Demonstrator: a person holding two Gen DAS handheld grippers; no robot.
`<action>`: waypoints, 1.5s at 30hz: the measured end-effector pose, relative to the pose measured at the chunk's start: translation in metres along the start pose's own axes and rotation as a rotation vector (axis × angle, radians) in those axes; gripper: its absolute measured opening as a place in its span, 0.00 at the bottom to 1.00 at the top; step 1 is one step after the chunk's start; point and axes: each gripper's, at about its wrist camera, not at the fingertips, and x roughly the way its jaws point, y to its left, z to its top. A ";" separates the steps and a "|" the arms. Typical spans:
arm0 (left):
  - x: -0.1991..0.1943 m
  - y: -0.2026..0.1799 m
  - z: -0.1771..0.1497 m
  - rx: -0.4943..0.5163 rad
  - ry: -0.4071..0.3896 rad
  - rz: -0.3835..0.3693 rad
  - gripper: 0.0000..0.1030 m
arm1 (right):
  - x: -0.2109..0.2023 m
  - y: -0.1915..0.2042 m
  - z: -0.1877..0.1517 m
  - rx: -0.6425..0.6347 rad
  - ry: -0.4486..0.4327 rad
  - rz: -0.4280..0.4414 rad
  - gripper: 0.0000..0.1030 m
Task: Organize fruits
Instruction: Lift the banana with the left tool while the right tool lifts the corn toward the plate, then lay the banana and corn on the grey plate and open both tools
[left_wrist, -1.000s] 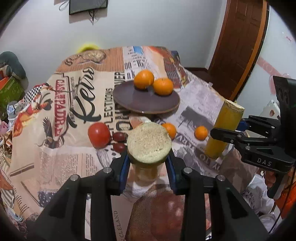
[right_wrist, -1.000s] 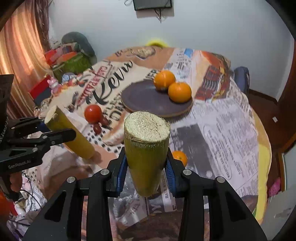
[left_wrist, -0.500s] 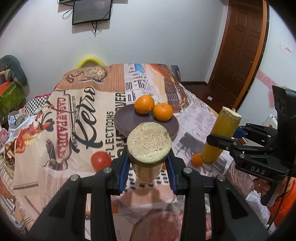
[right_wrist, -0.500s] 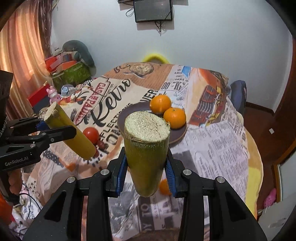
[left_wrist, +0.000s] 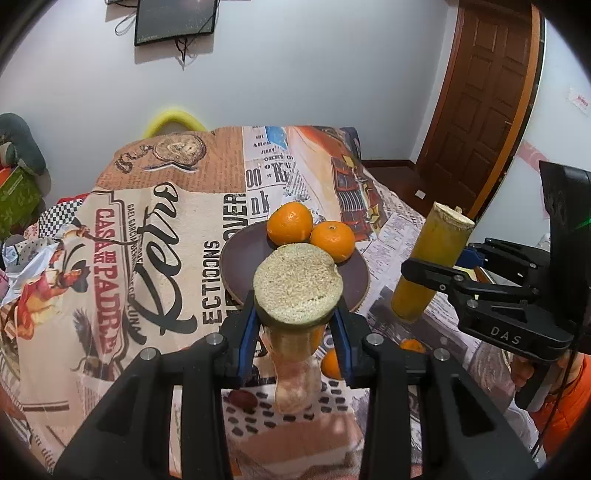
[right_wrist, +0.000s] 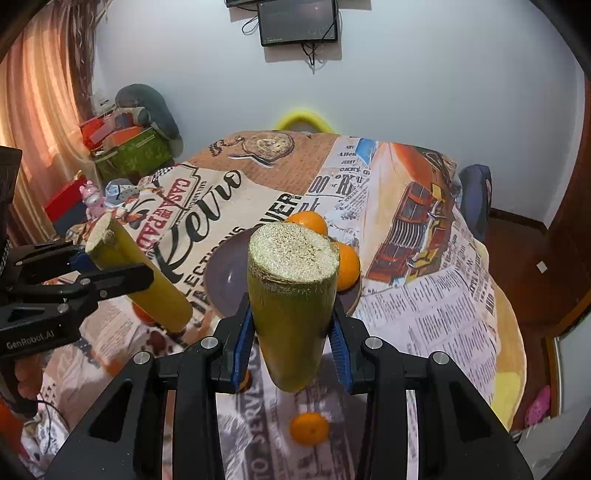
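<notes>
Left wrist view
Left gripper (left_wrist: 297, 328): pinching a cut cane piece (left_wrist: 297, 284) between its blue pads.
Cane axis: long axis runs down and away from the lens; the pale fibrous cut end faces the camera, raised above the table.
Plate (left_wrist: 240, 266): dark, round, holding two oranges (left_wrist: 290, 223) that touch each other.
Loose fruit: small oranges and a dark red fruit lie on the printed tablecloth (left_wrist: 155, 221) beneath the gripper.
Room: cloth left of the plate is bare.

Right wrist view
Right gripper (right_wrist: 291, 345): clamped on a second cane piece (right_wrist: 291, 302).
Cane axis: near upright, cut end up, tilted toward the lens.
Plate contents: the oranges show partly behind the cane.
Edge: the table's right edge (right_wrist: 511, 321) drops to the floor.
</notes>
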 end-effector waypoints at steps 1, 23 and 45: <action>0.005 0.001 0.001 -0.003 0.005 -0.003 0.35 | 0.004 -0.001 0.001 0.000 0.002 -0.001 0.33; 0.079 0.023 0.033 -0.048 0.051 -0.031 0.35 | 0.086 -0.011 0.021 -0.046 0.096 0.033 0.33; 0.105 0.042 0.036 -0.082 0.071 0.016 0.38 | 0.101 -0.011 0.029 -0.070 0.110 0.045 0.34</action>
